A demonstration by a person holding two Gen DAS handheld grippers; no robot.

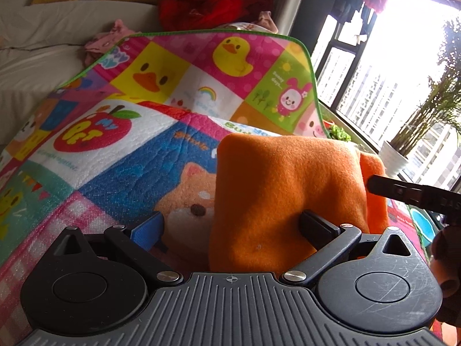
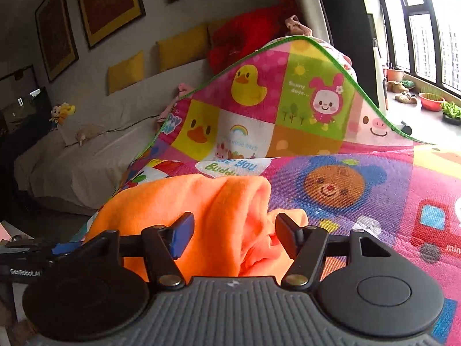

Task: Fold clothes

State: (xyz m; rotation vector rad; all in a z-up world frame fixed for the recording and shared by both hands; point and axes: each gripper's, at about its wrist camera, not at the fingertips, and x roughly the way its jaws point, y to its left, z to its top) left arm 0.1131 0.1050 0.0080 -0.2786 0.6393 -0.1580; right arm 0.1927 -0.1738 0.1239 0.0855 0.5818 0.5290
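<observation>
Both cameras sit low just behind their jaws, angled down across the cartoon play mat (image 1: 161,150) toward the far sofa (image 2: 86,158). Both views share, close up, the orange garment (image 1: 288,190) and the mat's raised far edge, the window on their right.

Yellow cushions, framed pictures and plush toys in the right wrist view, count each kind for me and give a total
Yellow cushions: 3
Framed pictures: 3
Plush toys: 2
Total: 8
</observation>
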